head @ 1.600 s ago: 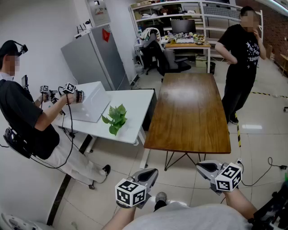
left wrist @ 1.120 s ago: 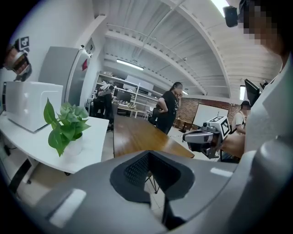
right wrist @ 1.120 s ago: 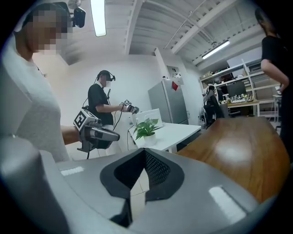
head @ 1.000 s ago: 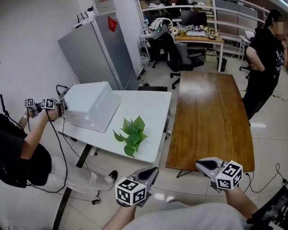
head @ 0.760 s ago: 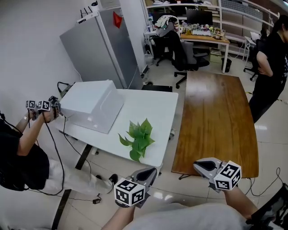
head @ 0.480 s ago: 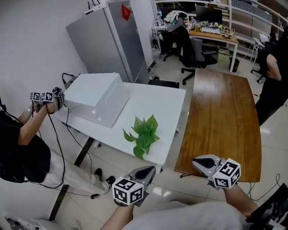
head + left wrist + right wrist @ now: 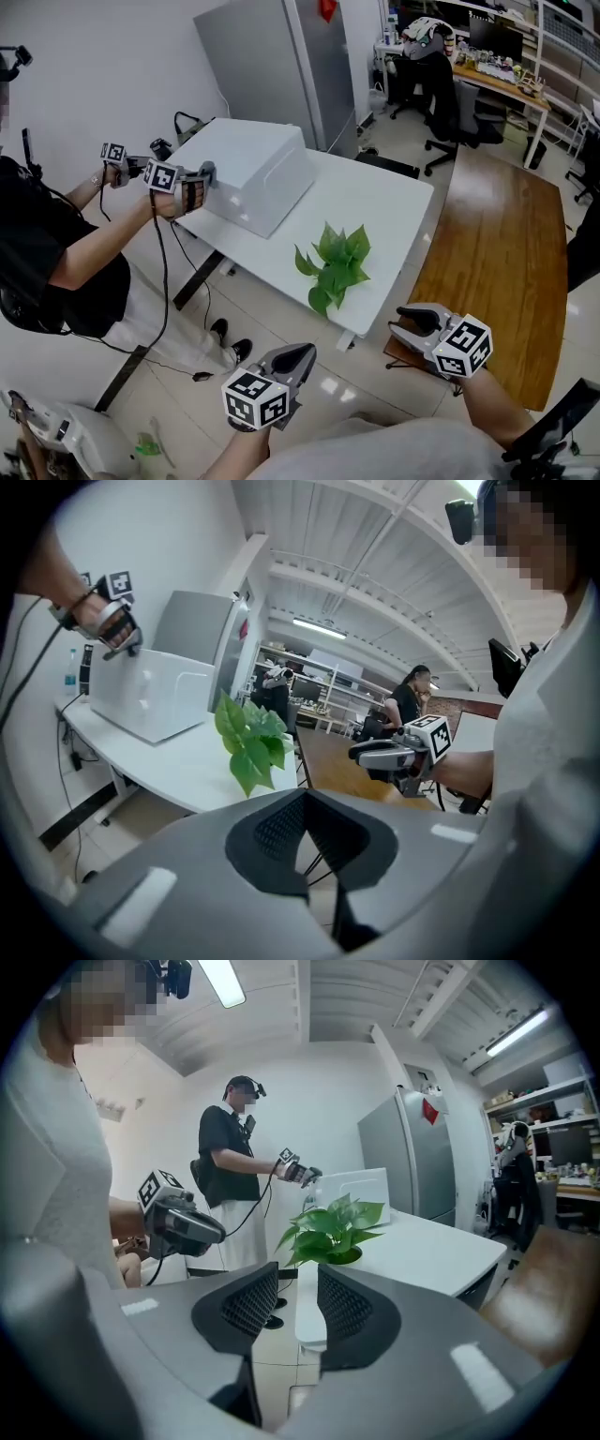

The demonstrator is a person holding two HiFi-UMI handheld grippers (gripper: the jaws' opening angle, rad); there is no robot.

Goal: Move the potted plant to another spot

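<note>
The potted plant (image 7: 335, 264), a small bunch of broad green leaves, stands near the front edge of the white table (image 7: 398, 202). It also shows ahead in the left gripper view (image 7: 248, 742) and the right gripper view (image 7: 333, 1227). My left gripper (image 7: 298, 354) hangs low in front of the table, short of the plant, jaws together and holding nothing (image 7: 305, 799). My right gripper (image 7: 412, 321) is to the plant's right, also short of it. Its jaws are opening, with a narrow gap and nothing between them (image 7: 298, 1283).
A white box (image 7: 253, 173) lies on the table's far left, where another person (image 7: 56, 253) holds two grippers against it. A brown wooden table (image 7: 506, 244) adjoins on the right. A grey fridge (image 7: 281, 66) and an office chair (image 7: 450, 103) stand behind.
The view has swung and closed in on the white table, so the plant sits nearer. My right jaws have parted. The other person's grippers have come up to the white box.
</note>
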